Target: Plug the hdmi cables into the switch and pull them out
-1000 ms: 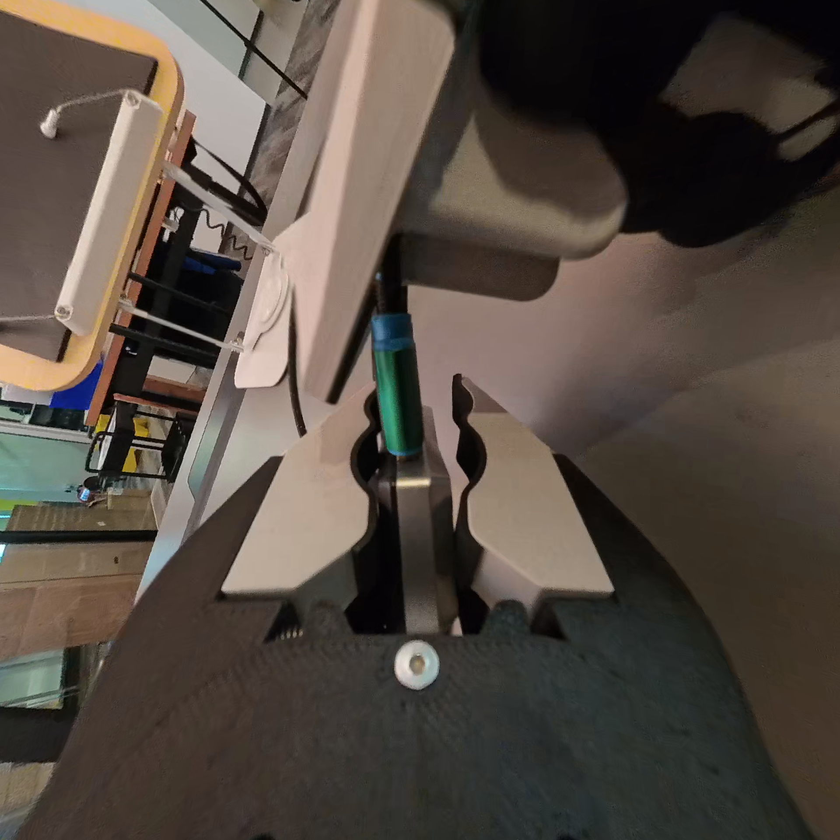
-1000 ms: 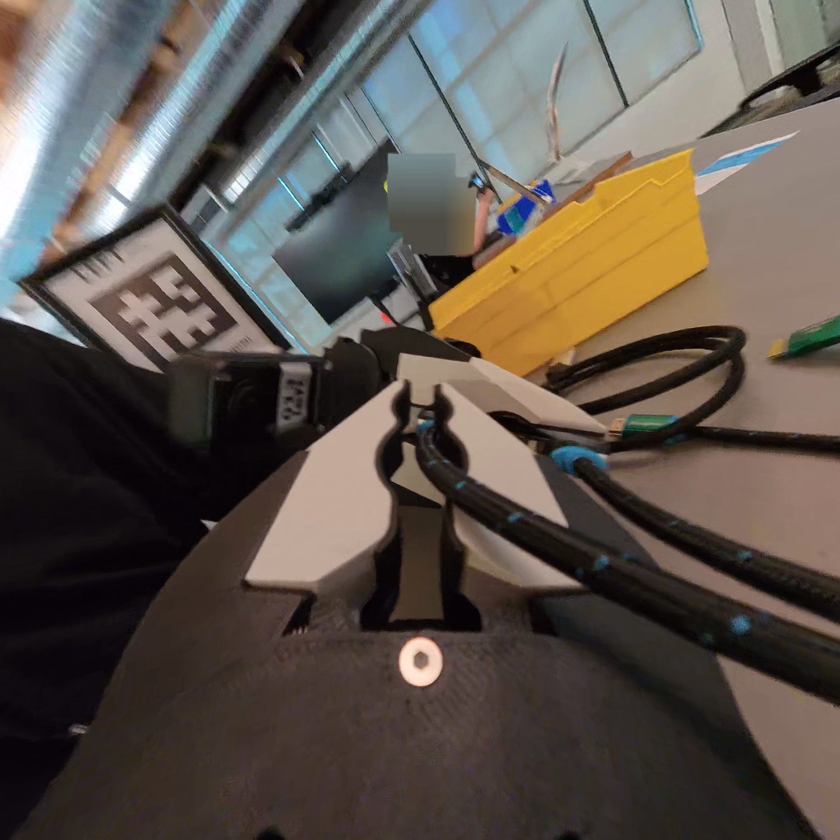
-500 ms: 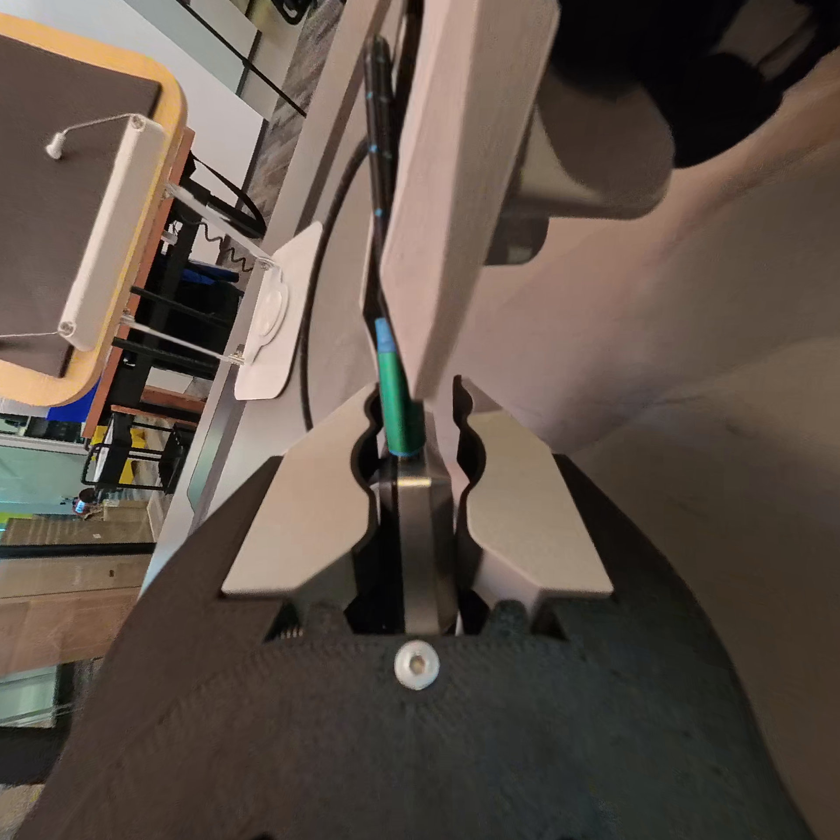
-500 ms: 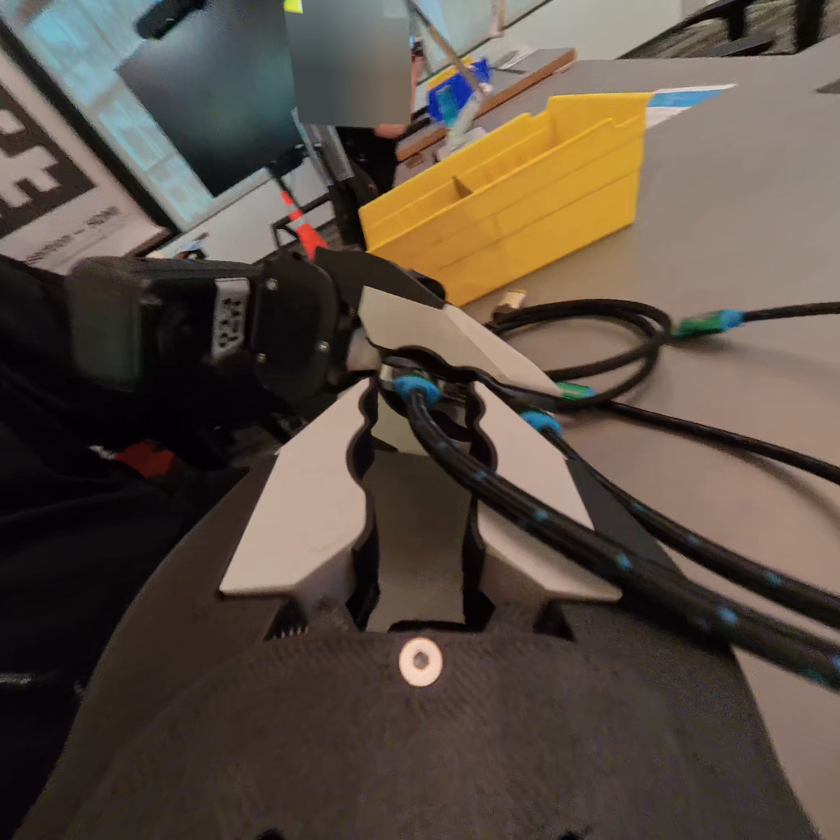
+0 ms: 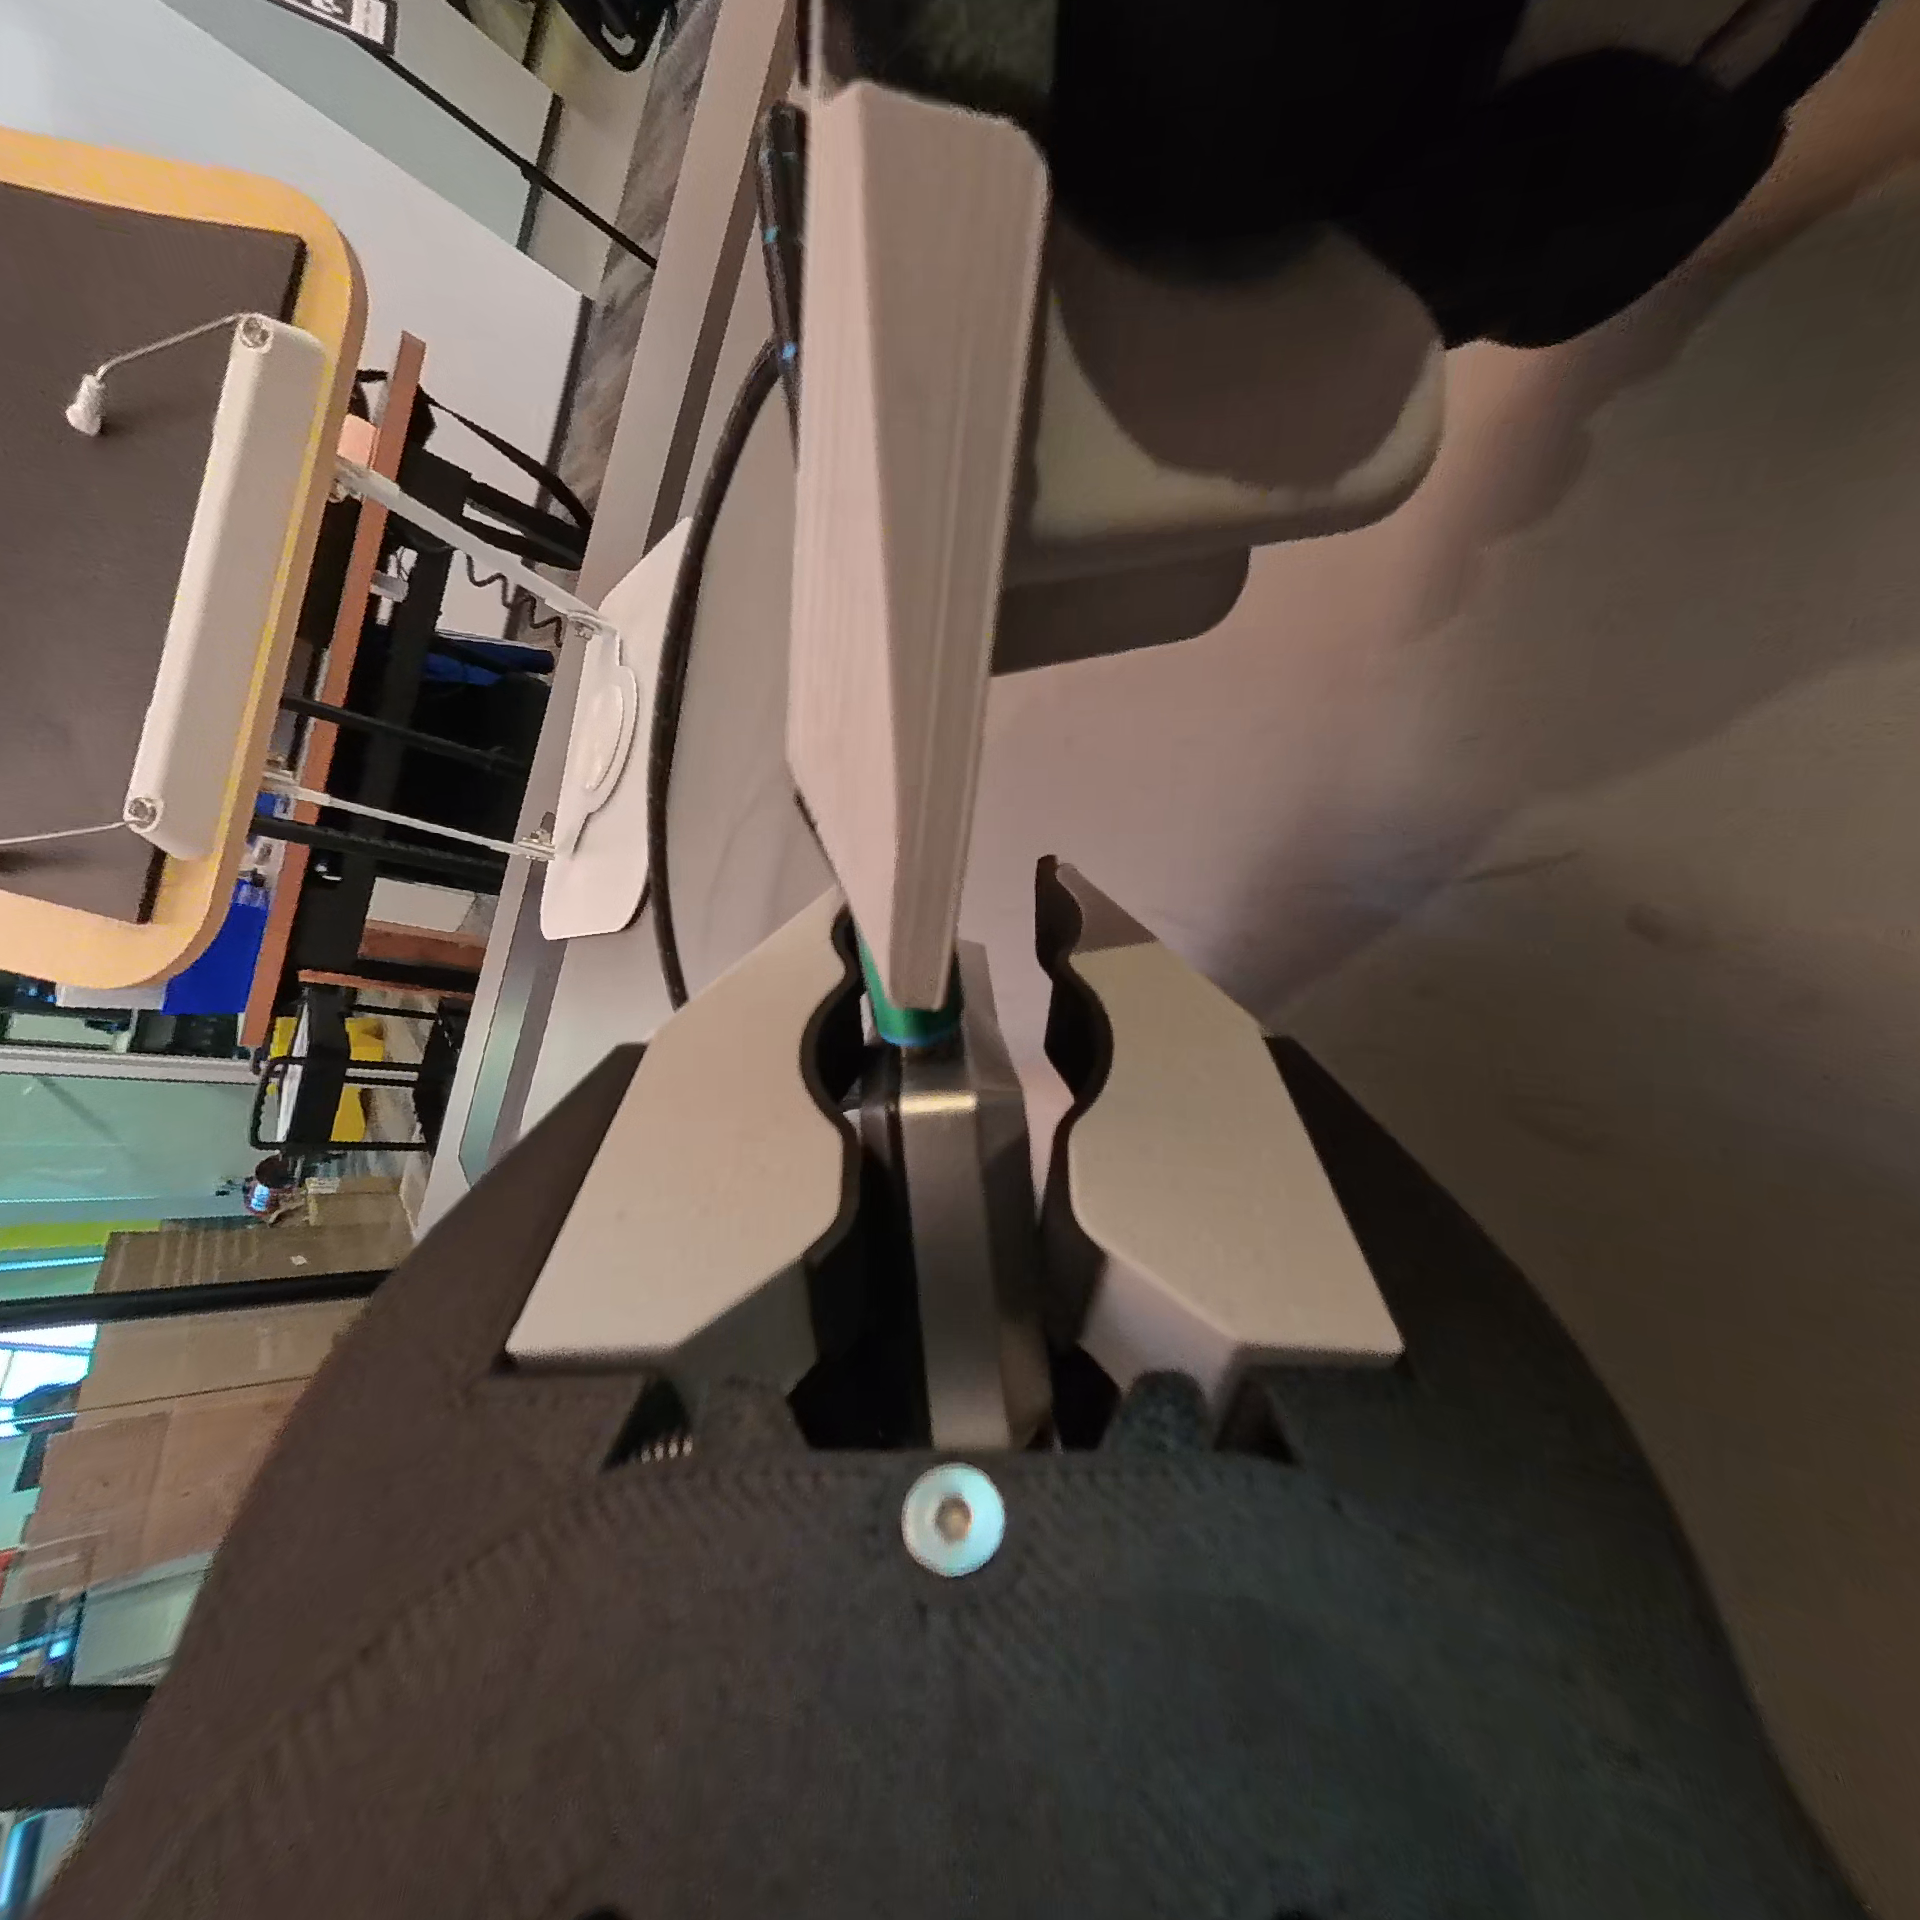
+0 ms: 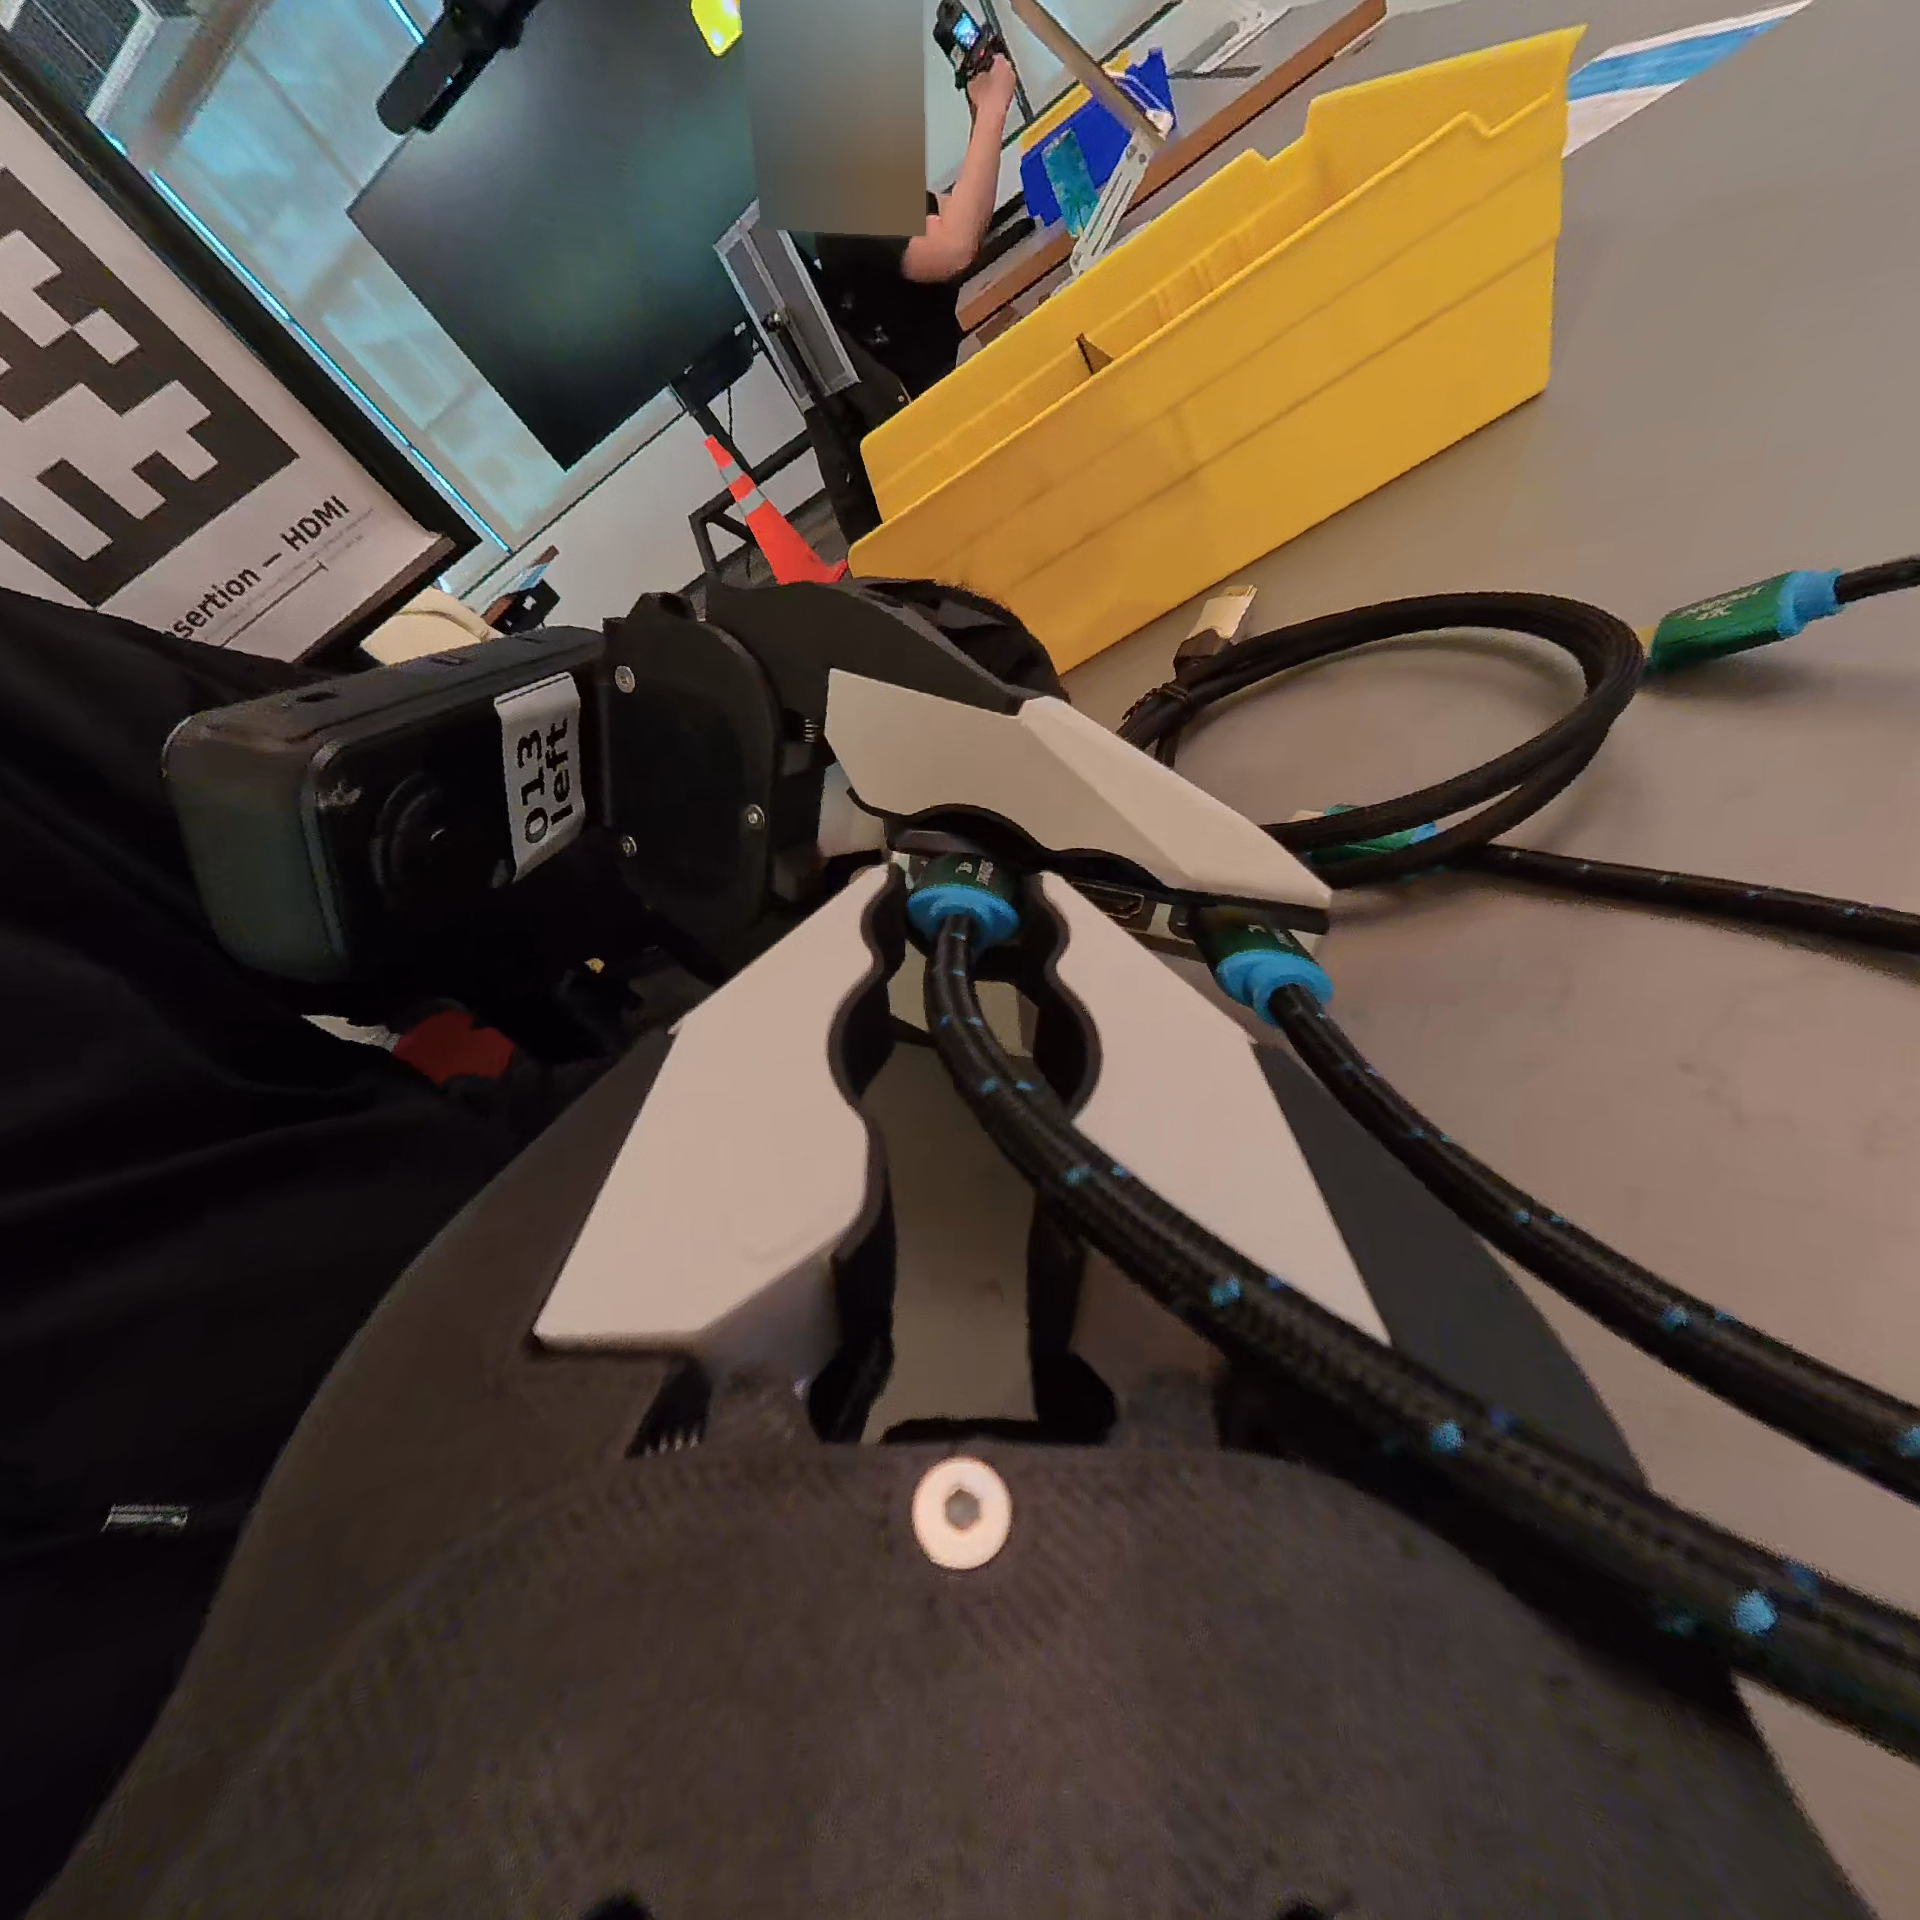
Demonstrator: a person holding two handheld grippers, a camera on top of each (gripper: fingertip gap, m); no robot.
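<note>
My left gripper [image 5: 945,904] is shut on the thin metal switch [image 5: 951,1195], seen edge-on between its fingers. In the right wrist view its white finger [image 6: 1070,790] lies over the switch [image 6: 1132,904] on the grey table [image 6: 1558,1039]. My right gripper [image 6: 961,883] is closed around a green HDMI plug [image 6: 961,899] with a blue collar, seated in the switch. Its finger [image 5: 904,520] hides most of that plug [image 5: 904,1003] in the left wrist view. A second plug [image 6: 1257,956] sits in another port.
A loose green plug [image 6: 1725,623] and coiled black braided cables [image 6: 1507,790] lie on the table beyond the switch. A yellow bin [image 6: 1247,416] stands behind them. A person stands in the background by a dark screen [image 6: 582,208]. A marker board [image 6: 104,416] stands at left. My hands' fingertips stand some 6 cm from each other.
My right gripper let go of the cable, slid forward to the plug at the switch, and its fingers narrowed around it. My left gripper stayed on the switch.
</note>
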